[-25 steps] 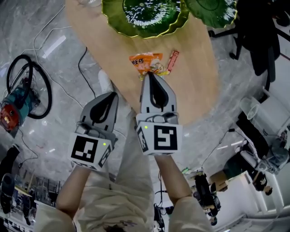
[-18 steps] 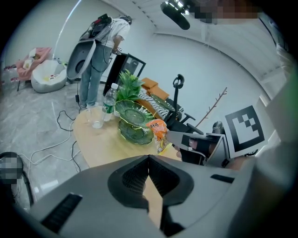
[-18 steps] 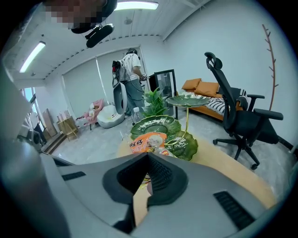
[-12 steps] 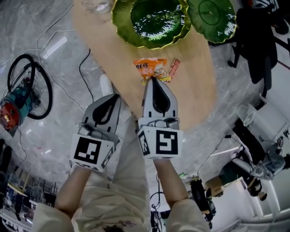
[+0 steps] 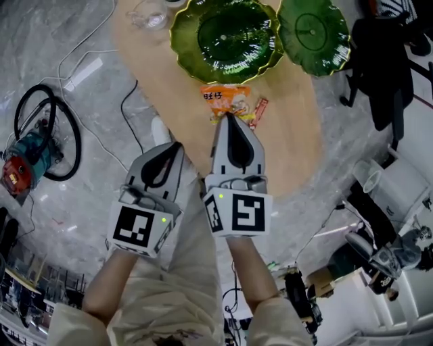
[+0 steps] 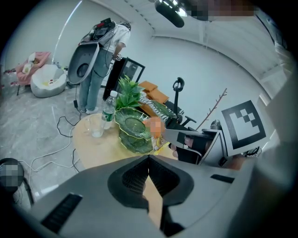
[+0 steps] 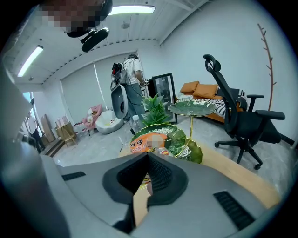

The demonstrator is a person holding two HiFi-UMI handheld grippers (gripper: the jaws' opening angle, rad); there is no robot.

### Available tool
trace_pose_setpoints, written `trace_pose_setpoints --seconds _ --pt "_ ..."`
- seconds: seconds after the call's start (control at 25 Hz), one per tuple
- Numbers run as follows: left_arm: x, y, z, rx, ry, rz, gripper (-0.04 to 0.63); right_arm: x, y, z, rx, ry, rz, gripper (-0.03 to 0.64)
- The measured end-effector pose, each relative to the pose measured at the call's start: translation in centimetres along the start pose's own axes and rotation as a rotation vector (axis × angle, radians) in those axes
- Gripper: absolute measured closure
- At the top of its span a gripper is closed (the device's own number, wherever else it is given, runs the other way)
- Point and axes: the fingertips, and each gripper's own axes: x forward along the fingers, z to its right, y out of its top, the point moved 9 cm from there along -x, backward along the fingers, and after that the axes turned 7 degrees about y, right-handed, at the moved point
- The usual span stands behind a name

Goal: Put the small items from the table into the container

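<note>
Light comes from above — a long ceiling strip (image 7: 132, 9) burns white in the right gripper view, and the room is evenly, coolly lit. The head view is dimmer and muted. There the green dish (image 5: 226, 37) near the table's (image 5: 298, 142) far edge carries speckled white glare, and the pale floor (image 5: 74, 169) shines in patches. Shadows are soft and faint. Both gripper views bend strongly toward black, vignetted corners. The left gripper (image 6: 149, 158) and right gripper (image 7: 148, 155) sit close to their lenses and look soft — the orange snack packet (image 5: 225, 100) is sharp from overhead.
</note>
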Motion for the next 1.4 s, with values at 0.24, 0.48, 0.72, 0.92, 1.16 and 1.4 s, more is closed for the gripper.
trace_pose_setpoints --seconds 0.24,0.48,0.72,0.92,1.16,1.4 --pt "0.5 1.4 -0.6 -0.003 0.0 0.002 0.589 1.3 1.3 -0.1 0.0 0.004 0.01 0.612" --pt "1.4 2.4 -1.8 -0.005 0.0 0.009 0.589 3.1 2.1 0.2 -0.01 -0.005 0.015 0.612" --pt "1.9 3.0 -2.0 -0.007 -0.014 0.002 0.589 4.4 2.9 0.6 -0.021 -0.015 0.021 0.612" --pt "2.4 4.1 -2.5 -0.017 -0.013 0.012 0.589 5.9 3.8 0.9 -0.037 -0.013 0.032 0.612" --pt "2.7 4.6 -3.7 0.003 -0.016 0.009 0.589 7.8 4.7 1.3 -0.036 -0.022 0.045 0.612" --pt "2.9 5.2 -4.2 -0.024 -0.01 0.011 0.589 8.7 4.3 1.5 -0.019 -0.033 0.029 0.612"
